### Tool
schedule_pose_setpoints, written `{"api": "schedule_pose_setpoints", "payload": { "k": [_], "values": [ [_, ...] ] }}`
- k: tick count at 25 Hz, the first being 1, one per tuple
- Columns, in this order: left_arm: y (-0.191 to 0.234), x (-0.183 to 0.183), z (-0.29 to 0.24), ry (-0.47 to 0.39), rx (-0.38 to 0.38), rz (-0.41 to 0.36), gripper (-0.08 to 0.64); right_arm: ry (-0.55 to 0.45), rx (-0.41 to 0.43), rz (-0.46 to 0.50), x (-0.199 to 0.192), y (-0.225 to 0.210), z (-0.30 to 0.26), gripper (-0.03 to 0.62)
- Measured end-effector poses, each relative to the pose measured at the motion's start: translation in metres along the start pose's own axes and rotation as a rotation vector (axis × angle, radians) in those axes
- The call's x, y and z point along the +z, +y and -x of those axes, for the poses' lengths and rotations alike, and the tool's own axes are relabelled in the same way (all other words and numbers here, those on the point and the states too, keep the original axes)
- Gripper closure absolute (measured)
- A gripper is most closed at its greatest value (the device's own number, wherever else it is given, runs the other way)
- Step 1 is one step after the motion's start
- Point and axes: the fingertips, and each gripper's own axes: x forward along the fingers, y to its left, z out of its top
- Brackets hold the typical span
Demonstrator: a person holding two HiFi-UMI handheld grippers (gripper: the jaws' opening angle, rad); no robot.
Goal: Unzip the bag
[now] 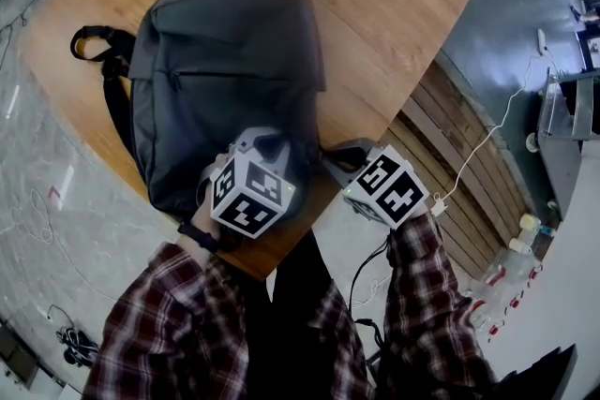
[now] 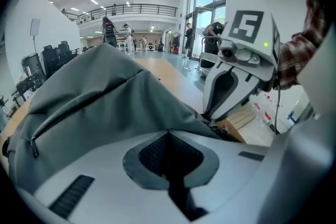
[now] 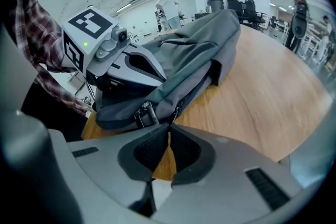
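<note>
A grey backpack [image 1: 225,61] lies flat on the round wooden table [image 1: 384,5]. My left gripper [image 1: 255,150] sits on its near end; in the left gripper view the left gripper [image 2: 168,136] has its jaws together, with the bag's fabric [image 2: 105,97] running right into the tips. My right gripper [image 1: 333,166] is at the bag's near right corner. In the right gripper view it [image 3: 169,128] is shut at the tips on a thin black zipper pull [image 3: 176,112]. Two metal pulls [image 3: 143,113] hang just left of it. The left gripper's tips [image 3: 157,73] are buried in the backpack [image 3: 199,55].
The bag's black strap loop [image 1: 94,42] lies at its far left. The table edge [image 1: 281,262] is right under both grippers. A slatted wooden bench [image 1: 459,164], a white cable [image 1: 487,140] and bottles [image 1: 511,267] are off to the right. People stand far off in the hall.
</note>
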Motion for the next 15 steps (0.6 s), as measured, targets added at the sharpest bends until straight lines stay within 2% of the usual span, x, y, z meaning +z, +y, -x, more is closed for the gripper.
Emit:
{"api": "schedule_pose_setpoints", "payload": {
  "k": [3,5,8,10,15],
  "values": [
    [0.001,0.002,-0.002,-0.009,0.009,0.019,0.551,-0.039,-0.014,-0.103,-0.009,0.003,-0.003,0.572],
    [0.000,0.001,-0.002,-0.012,0.013,0.009,0.551,-0.071,-0.066,-0.130,-0.012,0.002,-0.003,0.572],
    [0.000,0.001,0.000,-0.013,0.016,-0.004,0.551,-0.060,-0.221,-0.030,-0.012,-0.005,-0.007,0.571],
    [0.000,0.002,0.002,-0.014,0.020,-0.009,0.551,-0.038,-0.285,0.025,-0.011,-0.008,-0.008,0.572],
    [-0.001,0.003,0.001,-0.015,0.026,-0.015,0.551,-0.055,-0.318,0.083,-0.004,-0.009,-0.006,0.549]
  ]
}}
